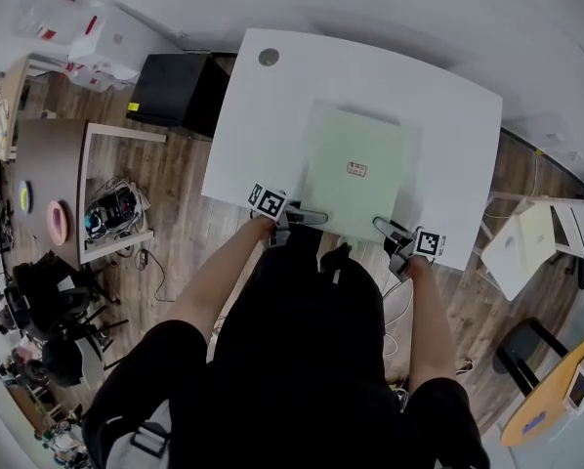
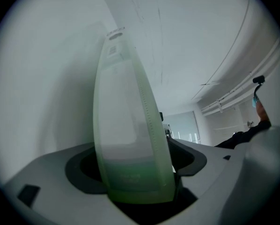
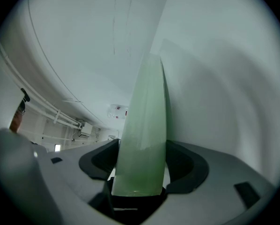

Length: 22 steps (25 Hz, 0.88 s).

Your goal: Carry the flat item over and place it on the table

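A pale green flat mat (image 1: 355, 169) with a small label lies on the white table (image 1: 263, 115), and its near edge reaches the table's front edge. My left gripper (image 1: 307, 217) is at the mat's near left corner. In the left gripper view the mat (image 2: 126, 125) stands tilted between the jaws of that gripper (image 2: 135, 172), which stand wide, with dark gaps beside the mat. At the near right corner is my right gripper (image 1: 385, 228). The right gripper view shows that gripper (image 3: 140, 172) closed against the mat (image 3: 147, 125).
A cable hole (image 1: 269, 57) sits at the table's far left corner. A black box (image 1: 175, 86) stands on the floor to its left, a wooden shelf unit (image 1: 116, 184) further left. At the right stands a small white table (image 1: 536, 242), with a round stool (image 1: 526, 345) nearer.
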Tool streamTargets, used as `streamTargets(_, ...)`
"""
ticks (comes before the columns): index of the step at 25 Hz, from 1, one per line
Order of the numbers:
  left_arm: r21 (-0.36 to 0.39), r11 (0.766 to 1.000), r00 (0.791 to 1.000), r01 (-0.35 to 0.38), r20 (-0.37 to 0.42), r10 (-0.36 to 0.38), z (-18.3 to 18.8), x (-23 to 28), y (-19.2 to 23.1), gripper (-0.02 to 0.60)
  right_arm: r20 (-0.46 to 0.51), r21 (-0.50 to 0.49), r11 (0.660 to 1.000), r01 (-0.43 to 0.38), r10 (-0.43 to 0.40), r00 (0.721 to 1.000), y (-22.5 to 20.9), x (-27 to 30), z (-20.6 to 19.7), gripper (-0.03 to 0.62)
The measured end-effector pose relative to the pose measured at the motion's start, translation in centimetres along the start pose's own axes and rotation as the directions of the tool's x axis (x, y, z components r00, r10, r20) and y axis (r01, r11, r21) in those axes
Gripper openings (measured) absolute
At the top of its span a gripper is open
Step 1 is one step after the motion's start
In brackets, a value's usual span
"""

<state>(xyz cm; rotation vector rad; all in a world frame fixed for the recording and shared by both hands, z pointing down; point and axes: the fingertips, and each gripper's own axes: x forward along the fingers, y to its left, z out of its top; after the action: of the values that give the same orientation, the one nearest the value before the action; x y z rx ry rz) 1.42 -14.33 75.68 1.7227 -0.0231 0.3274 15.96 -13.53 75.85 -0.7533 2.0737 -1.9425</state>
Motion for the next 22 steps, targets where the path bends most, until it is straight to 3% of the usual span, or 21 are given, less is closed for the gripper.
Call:
streamTargets(4,-0.032,0.999,0.999,0.005,0.032,-0.004,0.7,-0.6,0.3,0.387,-0.013,0.036,0.999,0.037,-0.036,0.999,-0.8,-0.2,-0.2,0.311)
streamTargets(16,-0.05,0.997,0.989,-0.056,0.133,0.063,2.2,-3.6,1.8,0.387,-0.022,0.006,0.997,0.072,-0.072,0.997,-1.0,-0.3,0.1,0.31)
streamTargets(22,-0.018,0.996,0.991,-0.082,0.106,0.083,2.1,-3.4,1.9,0.385,-0.026,-0.024,0.994,0.106,-0.106,0.994,-1.1,-0.2,0.1,0.311)
